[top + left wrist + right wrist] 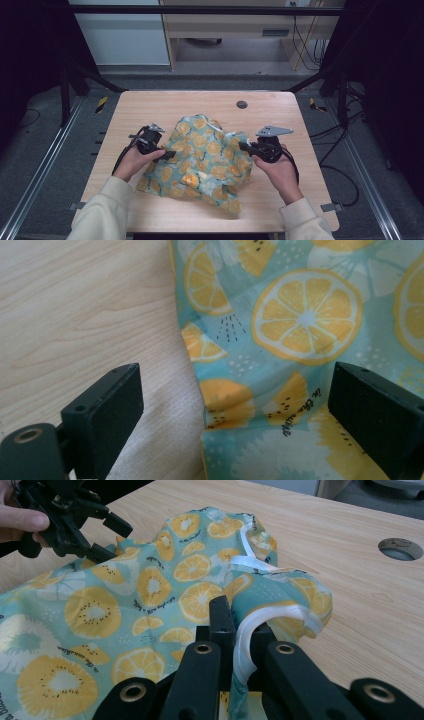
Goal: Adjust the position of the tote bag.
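A crumpled teal cloth with a lemon-slice print point(202, 157) lies in the middle of the wooden table point(150, 107). My left gripper point(167, 155) is at the cloth's left edge with its jaws wide apart; the cloth's edge point(280, 365) lies between and below them, untouched. My right gripper point(245, 146) is at the cloth's right side, shut on the cloth's white hem point(245, 645), which bunches up between the jaws. Across the cloth, the left gripper point(107, 537) stands open in a hand.
A round cable hole point(242, 104) sits in the table's far right part. Bare wood runs around the cloth on all sides. Black frame posts stand at both sides of the table, and a cabinet stands beyond the far edge.
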The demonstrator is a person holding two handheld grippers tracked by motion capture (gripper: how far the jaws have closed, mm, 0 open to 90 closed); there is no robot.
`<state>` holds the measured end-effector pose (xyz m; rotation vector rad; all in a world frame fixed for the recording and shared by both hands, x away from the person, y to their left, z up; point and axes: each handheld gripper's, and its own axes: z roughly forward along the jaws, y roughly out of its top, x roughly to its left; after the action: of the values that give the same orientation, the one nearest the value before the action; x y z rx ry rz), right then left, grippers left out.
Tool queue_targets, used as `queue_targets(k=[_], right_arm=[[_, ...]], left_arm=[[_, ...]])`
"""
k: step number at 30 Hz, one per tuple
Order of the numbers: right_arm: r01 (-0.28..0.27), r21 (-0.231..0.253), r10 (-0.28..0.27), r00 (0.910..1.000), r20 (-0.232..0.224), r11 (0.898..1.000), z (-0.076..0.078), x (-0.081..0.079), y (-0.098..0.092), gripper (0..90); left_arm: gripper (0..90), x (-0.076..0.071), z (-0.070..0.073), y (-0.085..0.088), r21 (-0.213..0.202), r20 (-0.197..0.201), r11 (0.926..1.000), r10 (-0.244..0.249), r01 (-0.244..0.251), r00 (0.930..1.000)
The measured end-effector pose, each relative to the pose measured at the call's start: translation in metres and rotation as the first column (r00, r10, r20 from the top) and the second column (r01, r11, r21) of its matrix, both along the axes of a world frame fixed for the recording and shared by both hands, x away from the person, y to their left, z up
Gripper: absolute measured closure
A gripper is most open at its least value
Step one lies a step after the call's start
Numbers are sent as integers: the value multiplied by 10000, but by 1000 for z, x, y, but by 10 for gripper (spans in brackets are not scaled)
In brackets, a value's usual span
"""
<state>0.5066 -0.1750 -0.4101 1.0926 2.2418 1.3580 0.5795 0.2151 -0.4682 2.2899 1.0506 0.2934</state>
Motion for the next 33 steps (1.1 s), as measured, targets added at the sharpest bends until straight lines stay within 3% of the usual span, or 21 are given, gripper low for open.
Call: queue_targets(k=[8,12,13,16,18,24,27,28,33], right_arm=[[29,23,-29,10000,-25,10000,0,1,-1,876],[60,33,-59,10000,-24,10000,0,2,-2,876],[68,53,-68,10000,-24,10000,0,2,-3,876],[77,72,-77,10000,-22,9999,0,3,-4,877],[136,113,-136,9999,-20,9998,1,3,-4,878],[152,-13,-152,9998,128,9999,5,2,-10,893],[234,-195,-228,9992,322,9995,11,-1,-17,898],[234,-195,-228,9992,322,9995,11,-1,-17,898],[410,-348,-390,9978,545,9986,22,-4,-30,900]], left_arm=[[248,-2,-2,-4,-34,-284,9997,-233,232,9993],[526,-4,0,-5,225,-123,9989,-411,413,9991],[630,-6,0,-6,291,-111,9984,-479,482,9988],[805,-7,1,-5,403,-31,9974,-599,600,9982],[875,-9,3,-4,359,59,9976,-586,584,9983],[900,-17,11,0,327,459,9986,-434,420,9980],[900,-26,20,7,123,950,9999,-97,86,9954],[900,-26,20,7,123,950,9999,-97,86,9954],[900,-40,35,18,150,1708,9993,311,-342,9848]])
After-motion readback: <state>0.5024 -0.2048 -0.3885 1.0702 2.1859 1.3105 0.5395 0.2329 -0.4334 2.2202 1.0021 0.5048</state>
